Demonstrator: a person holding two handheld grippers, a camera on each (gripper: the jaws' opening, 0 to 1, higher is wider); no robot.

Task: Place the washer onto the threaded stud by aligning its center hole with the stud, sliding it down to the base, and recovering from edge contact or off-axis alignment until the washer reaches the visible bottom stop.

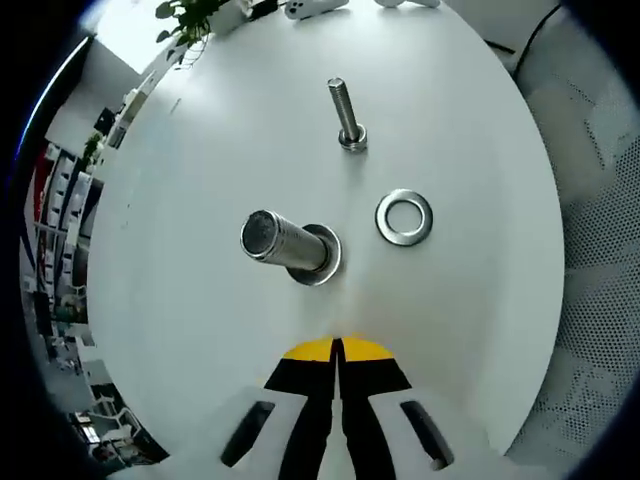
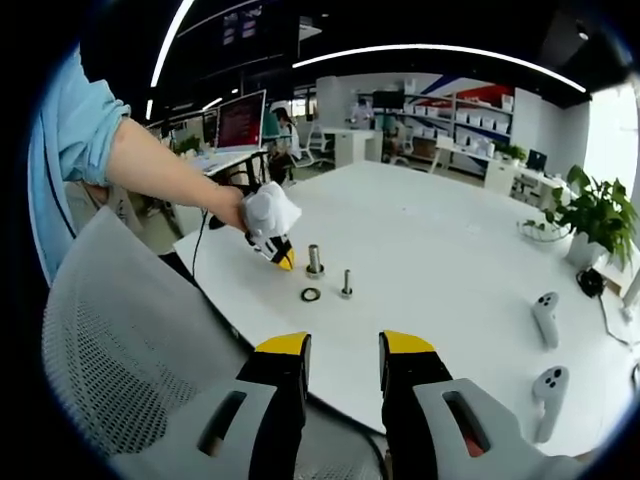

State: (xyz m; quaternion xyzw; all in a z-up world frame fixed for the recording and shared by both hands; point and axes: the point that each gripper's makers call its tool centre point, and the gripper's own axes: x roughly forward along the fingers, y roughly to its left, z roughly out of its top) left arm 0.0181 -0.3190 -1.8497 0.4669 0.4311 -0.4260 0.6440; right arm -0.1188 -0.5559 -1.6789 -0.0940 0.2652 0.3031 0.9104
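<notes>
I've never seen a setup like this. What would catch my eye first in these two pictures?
Probably the small metal parts on the white table: a thick upright stud on a flanged base, a thinner bolt standing beyond it, and a loose washer lying flat beside them. The left gripper, yellow-tipped and shut, points at the stud. In the right gripper view, the right gripper is open above a mesh chair.

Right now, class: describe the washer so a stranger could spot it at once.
On the white table, ahead of the left claw, stand two upright metal posts. The washer lies flat beside them: a loose silver ring with an open centre, the one low, flat piece.
</notes>
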